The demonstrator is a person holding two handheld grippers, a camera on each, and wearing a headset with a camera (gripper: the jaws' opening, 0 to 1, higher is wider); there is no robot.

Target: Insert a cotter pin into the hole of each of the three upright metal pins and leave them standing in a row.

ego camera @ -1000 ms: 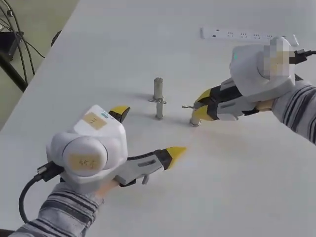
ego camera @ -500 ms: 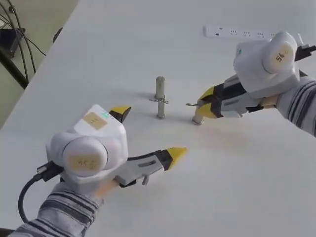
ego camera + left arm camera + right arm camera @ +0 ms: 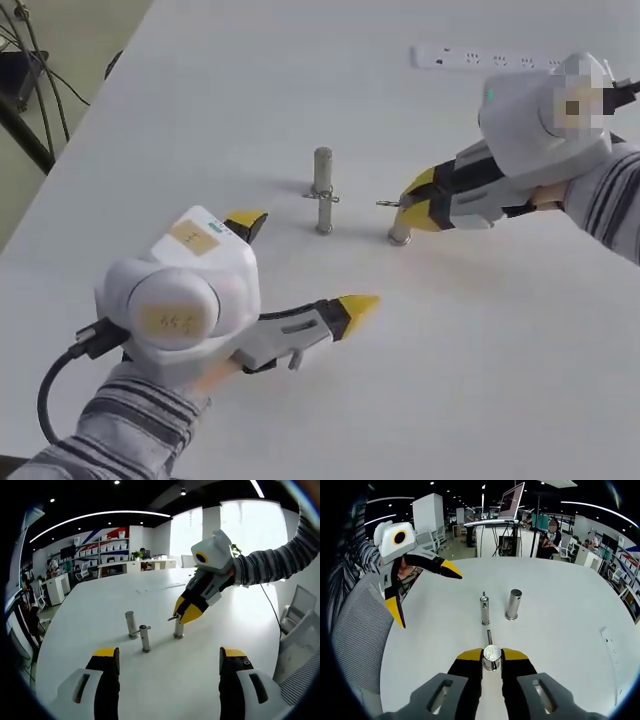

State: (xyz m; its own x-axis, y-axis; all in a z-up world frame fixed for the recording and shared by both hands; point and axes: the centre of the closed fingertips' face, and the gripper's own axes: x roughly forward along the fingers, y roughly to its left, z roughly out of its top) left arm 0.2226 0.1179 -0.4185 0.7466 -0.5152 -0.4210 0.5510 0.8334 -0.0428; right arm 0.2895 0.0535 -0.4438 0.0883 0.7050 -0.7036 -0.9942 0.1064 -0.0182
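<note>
Three upright metal pins stand on the white table (image 3: 480, 330). The far pin (image 3: 322, 165) and the nearer pin (image 3: 324, 216) are close together, with a cotter pin (image 3: 322, 197) crossing between them. My right gripper (image 3: 410, 211) is shut on the third pin (image 3: 400, 234), which rests on the table with a cotter pin (image 3: 385, 204) sticking out of its side. The right gripper view shows the held pin's top (image 3: 492, 657) between the shut jaws. My left gripper (image 3: 300, 262) hangs open and empty in front of the pins (image 3: 145, 637).
A white power strip (image 3: 480, 58) lies at the far right of the table. The table's left edge (image 3: 70, 190) drops to a floor with cables and a stand. Chairs and office desks sit beyond the table.
The right gripper has shifted slightly while staying shut on the third pin. The left gripper has stayed where it was, open.
</note>
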